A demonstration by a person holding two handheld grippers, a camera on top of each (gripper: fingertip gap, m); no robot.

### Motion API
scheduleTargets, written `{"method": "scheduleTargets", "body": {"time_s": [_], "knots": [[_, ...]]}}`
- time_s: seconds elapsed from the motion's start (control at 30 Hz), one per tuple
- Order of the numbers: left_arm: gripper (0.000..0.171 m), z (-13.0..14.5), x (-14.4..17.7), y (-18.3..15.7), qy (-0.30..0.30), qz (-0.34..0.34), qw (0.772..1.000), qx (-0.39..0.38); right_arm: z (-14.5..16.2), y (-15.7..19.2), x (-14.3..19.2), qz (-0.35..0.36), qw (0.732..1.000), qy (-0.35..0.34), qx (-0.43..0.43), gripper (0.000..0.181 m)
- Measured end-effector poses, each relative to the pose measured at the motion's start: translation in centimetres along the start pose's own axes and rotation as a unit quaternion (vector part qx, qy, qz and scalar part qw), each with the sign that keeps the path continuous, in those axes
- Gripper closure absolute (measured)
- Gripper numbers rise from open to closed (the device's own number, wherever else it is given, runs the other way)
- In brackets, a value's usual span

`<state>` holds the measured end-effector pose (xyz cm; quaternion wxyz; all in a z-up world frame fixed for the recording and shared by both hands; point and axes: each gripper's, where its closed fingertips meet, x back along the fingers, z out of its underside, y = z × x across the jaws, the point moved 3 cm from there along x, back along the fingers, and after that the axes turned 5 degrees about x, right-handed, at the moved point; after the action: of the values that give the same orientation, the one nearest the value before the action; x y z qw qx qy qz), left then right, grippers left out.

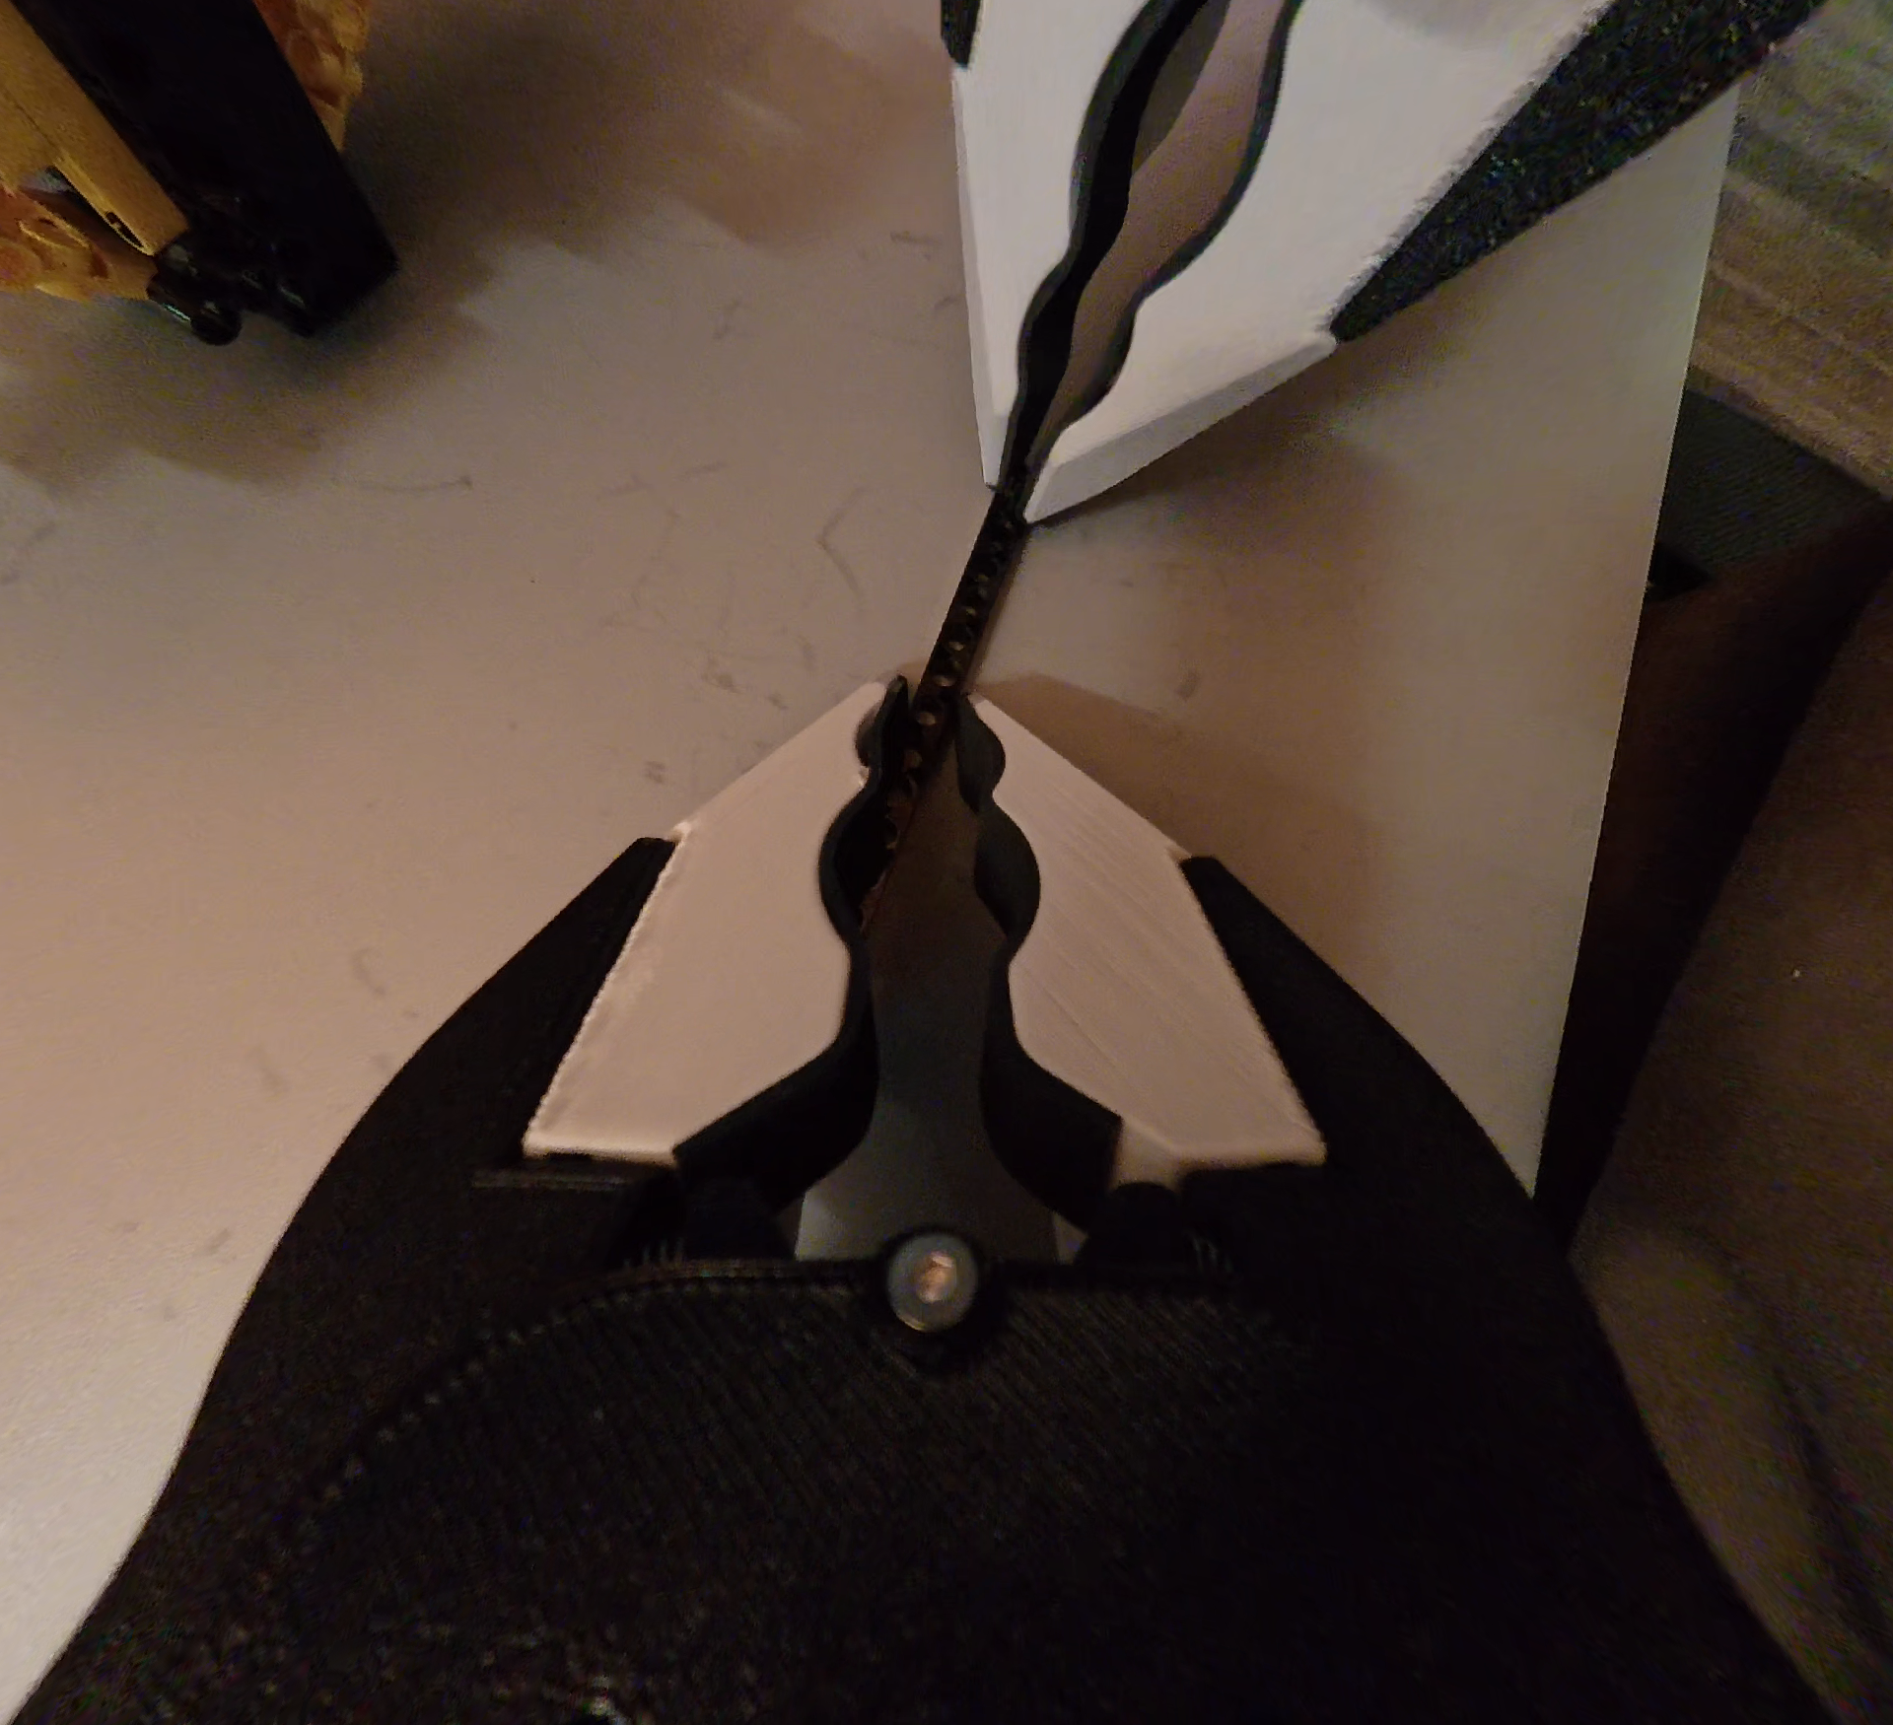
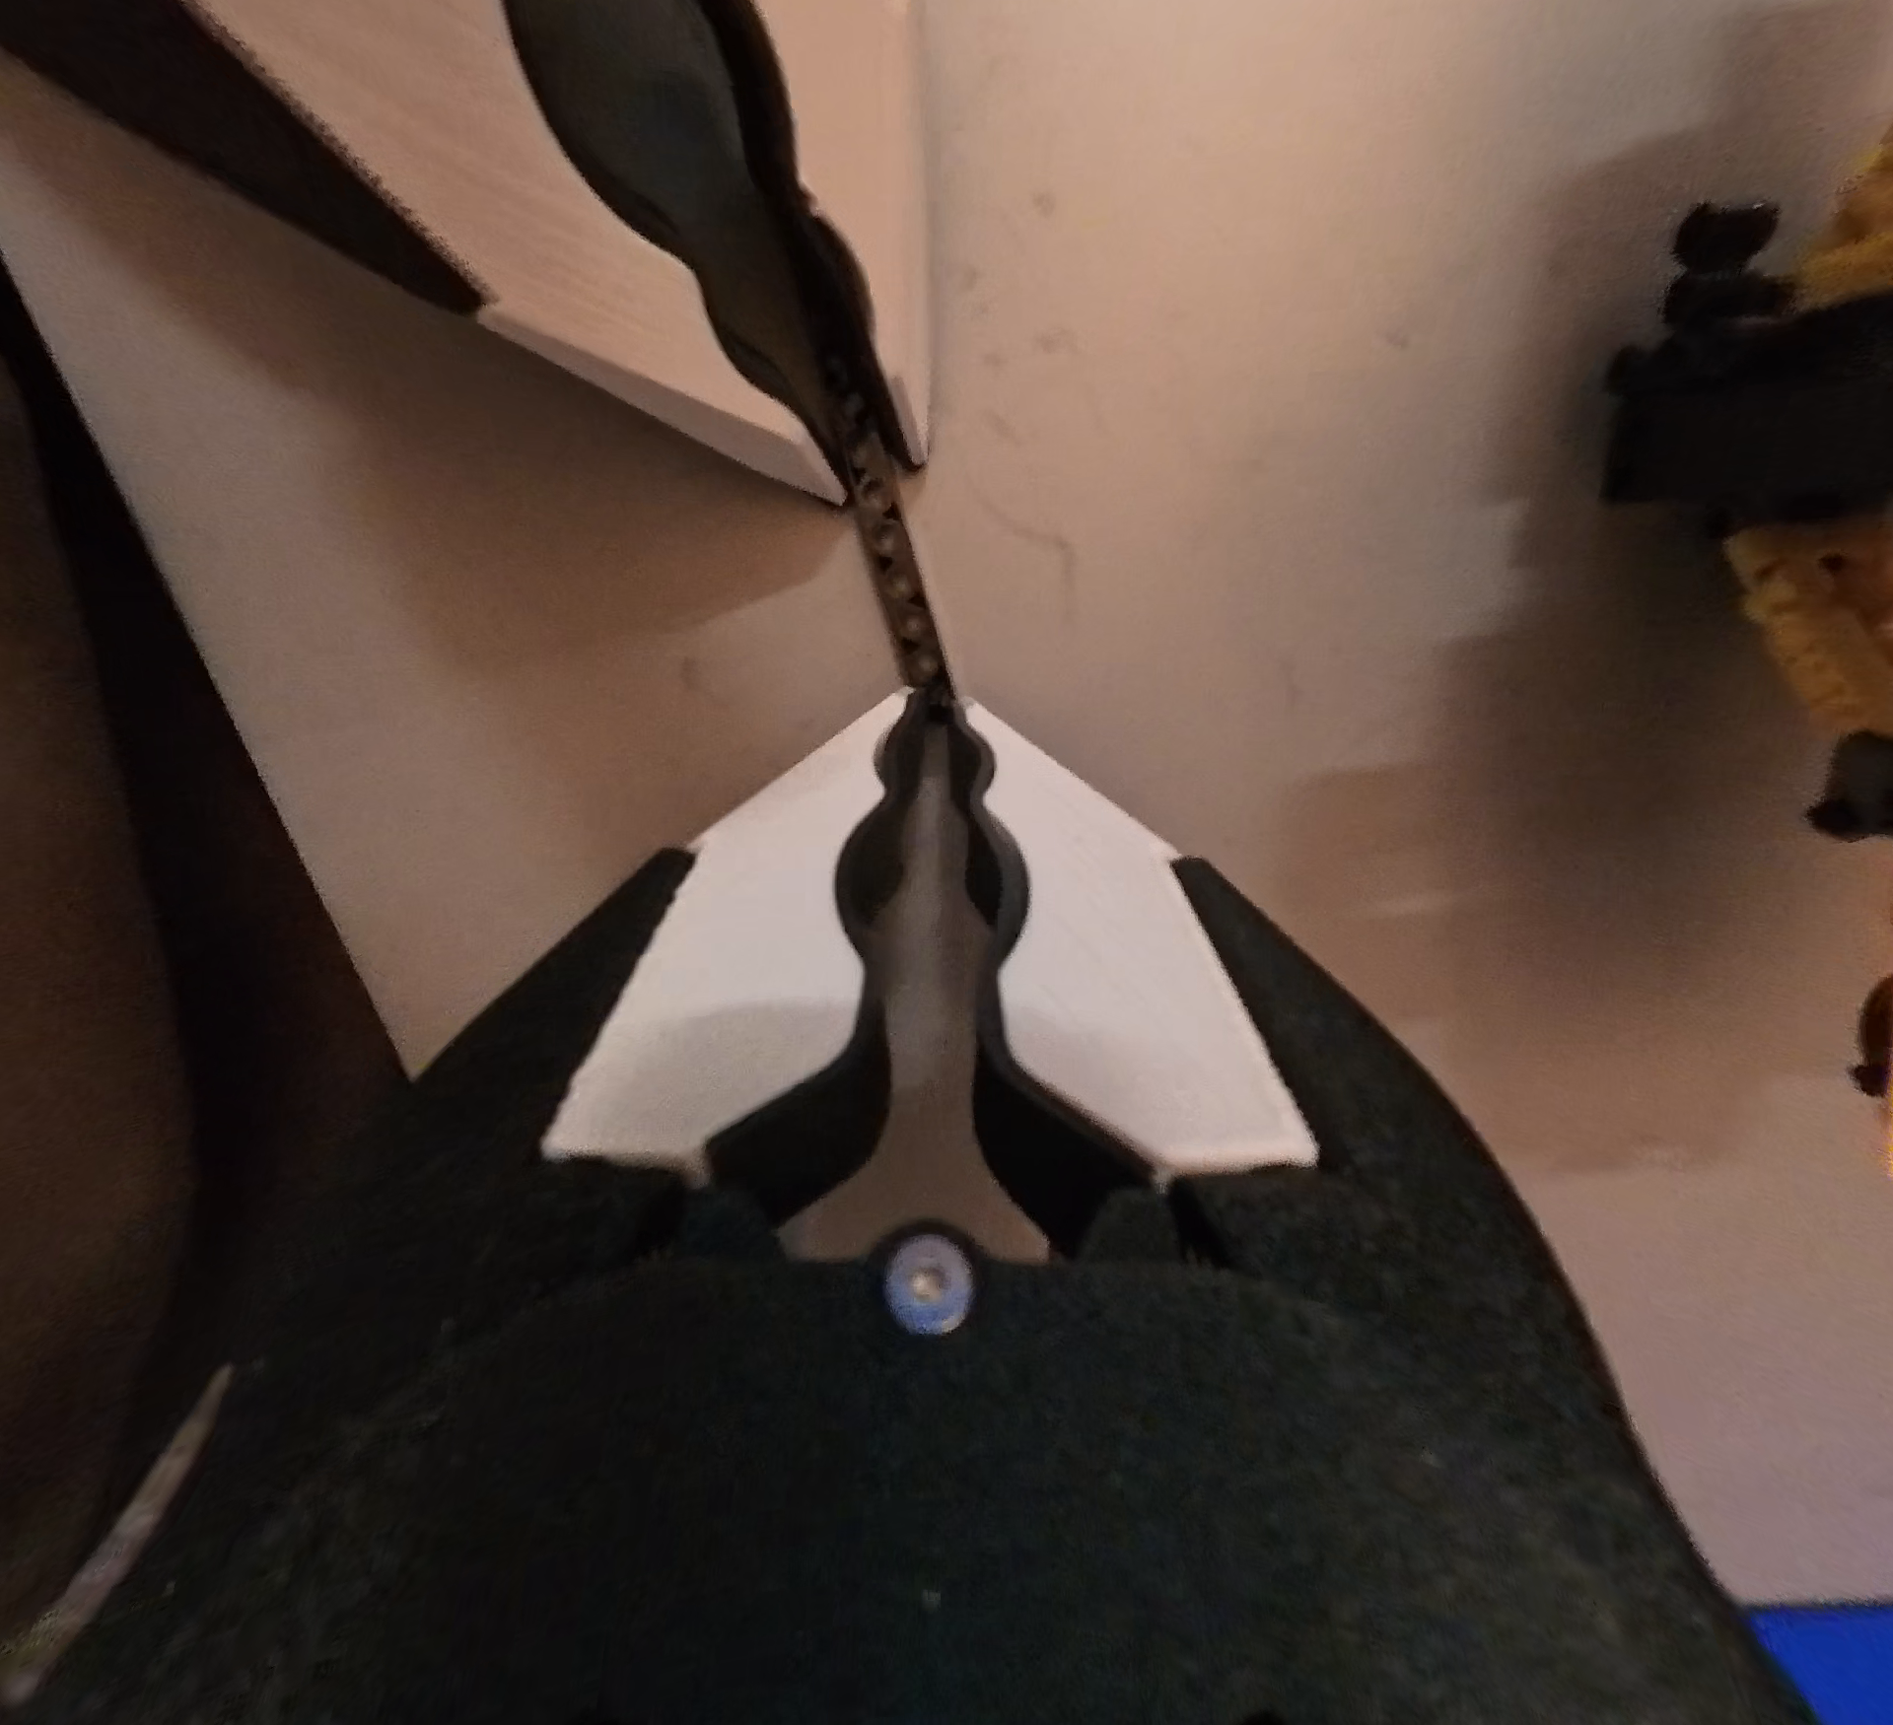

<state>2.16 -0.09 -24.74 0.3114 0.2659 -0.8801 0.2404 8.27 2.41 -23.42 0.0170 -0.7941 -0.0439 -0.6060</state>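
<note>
Both grippers pinched one thin black studded strip (image 1: 985,590) above the white tabletop (image 1: 410,652): the left gripper (image 1: 927,703) and right gripper (image 1: 1019,473) clamped opposite ends. Pulling apart might snap it or slip it free; the yellow-black brick model (image 1: 154,88) stood well left of the strip.

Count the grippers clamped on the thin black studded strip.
2. The left gripper pinches the black studded strip at its near end; the right gripper pinches the far end, above the white table.
</note>
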Motion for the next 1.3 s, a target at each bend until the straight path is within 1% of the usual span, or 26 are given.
{"method": "scheduleTargets", "body": {"time_s": [0.13, 0.27, 0.3, 0.33, 0.37, 0.43, 0.53, 0.63, 0.73, 0.97, 1.1, 1.3], "knots": [[0.164, 0.0, 0.0, 0.0, 0.000, 0.000, 1.000, 0.000, 0.0, 0.1, 0.0, 0.020, 0.999, 0.005, 0.030, 0.178], [0.164, 0.0, 0.0, 0.0, 0.000, 0.000, 1.000, 0.000, 0.1, 0.2, 0.0, 0.027, 0.999, -0.004, 0.043, 0.176], [0.164, 0.0, 0.0, 0.0, 0.000, 0.000, 1.000, 0.000, 0.3, 0.1, 0.0, 0.032, 0.998, 0.000, 0.045, 0.169], [0.164, 0.0, 0.0, 0.0, 0.000, 0.000, 1.000, 0.000, 0.5, 0.0, -0.1, 0.041, 0.998, 0.005, 0.053, 0.154], [0.164, 0.0, 0.0, 0.0, 0.000, 0.000, 1.000, 0.000, 0.6, -0.1, 0.0, 0.049, 0.997, 0.005, 0.061, 0.151], [0.164, 0.0, 0.0, 0.0, 0.000, 0.000, 1.000, 0.000, 0.2, 0.0, 0.4, 0.056, 0.996, -0.015, 0.066, 0.159], [0.164, 0.0, 0.0, 0.0, 0.000, 0.001, 1.000, 0.001, -0.6, 0.4, 1.1, 0.046, 0.996, -0.044, 0.060, 0.171], [0.164, 0.0, 0.0, 0.0, 0.000, 0.001, 1.000, 0.002, -0.2, 0.2, 0.9, 0.051, 0.996, -0.027, 0.062, 0.171], [0.164, 0.0, 0.0, 0.0, 0.000, 0.001, 1.000, 0.002, 0.0, 0.3, 0.5, 0.050, 0.996, -0.026, 0.071, 0.177], [0.164, 0.0, 0.0, 0.1, 0.000, 0.001, 1.000, 0.005, 0.0, 0.3, 0.4, 0.042, 0.997, -0.023, 0.068, 0.178], [0.164, 0.0, 0.0, 0.1, 0.000, 0.001, 1.000, 0.005, 0.1, 0.2, 0.2, 0.025, 0.998, -0.036, 0.037, 0.178], [0.164, 0.0, 0.0, 0.1, 0.000, 0.000, 1.000, 0.006, 0.0, 0.2, 0.3, 0.042, 0.997, -0.028, 0.050, 0.177]]}}
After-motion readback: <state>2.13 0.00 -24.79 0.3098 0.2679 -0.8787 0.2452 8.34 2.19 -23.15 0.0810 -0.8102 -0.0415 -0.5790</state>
